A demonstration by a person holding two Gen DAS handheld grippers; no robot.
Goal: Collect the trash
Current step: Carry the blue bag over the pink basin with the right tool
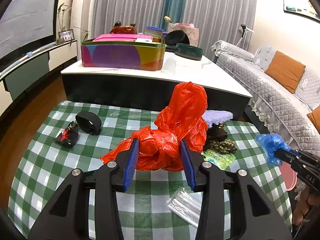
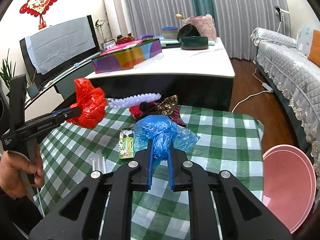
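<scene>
Left hand-held gripper (image 1: 160,156): about half open, its blue pads pressed on a crumpled red bag (image 1: 176,128), which it grasps above the tabletop (image 1: 60,160).
Right hand-held gripper (image 2: 161,156): nearly closed, clenched on a bunched blue bag (image 2: 160,134), apparently lifted clear of the cloth.
Between them: a green wrapper (image 1: 220,158) and clear plastic (image 1: 184,206) lie flat.
Behind: dark patterned scraps (image 1: 222,142) and a lilac brush (image 1: 218,117).
Far left: black strap (image 1: 89,123).
Right edge: pink bin (image 2: 288,182) beside the tabletop.

Readable markings on the two grippers

"DAS" stands on the right gripper (image 1: 288,157) body; "GenRobot.AI" runs along the left gripper (image 2: 77,111) arm; its small handle label is illegible.
</scene>
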